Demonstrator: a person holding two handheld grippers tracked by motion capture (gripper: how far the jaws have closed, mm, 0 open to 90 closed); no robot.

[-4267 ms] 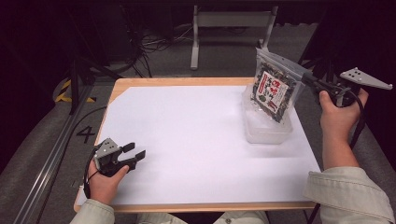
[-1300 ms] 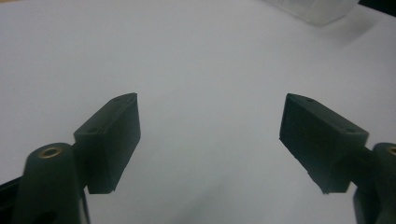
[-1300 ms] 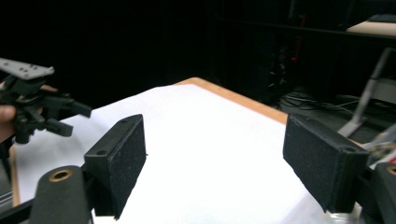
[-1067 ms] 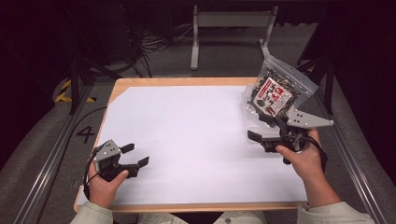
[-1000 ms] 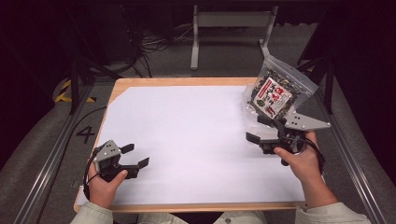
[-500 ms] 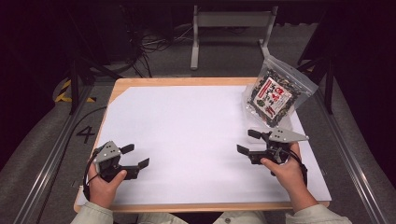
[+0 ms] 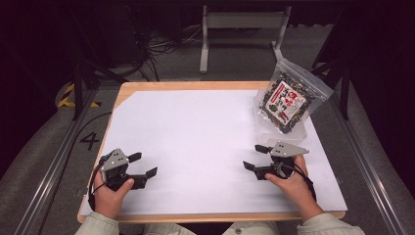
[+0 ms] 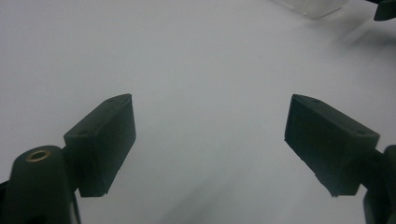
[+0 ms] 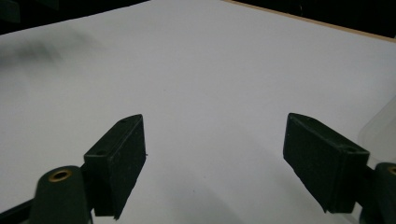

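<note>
My right gripper [image 7: 256,157] rested low over the white table [image 7: 195,142], jaws spread wide and empty. The snack bag [image 7: 286,100] stood propped in its clear tray just beyond it, apart. My left gripper [image 7: 143,164] sat spread too, well away.

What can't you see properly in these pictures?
- Words on the snack bag: too small to read in the high view.
- The clear container under the bag: the bag hides most of it in the high view; both gripper views cut it off at an edge.
- Floor behind the table: too dark.
</note>
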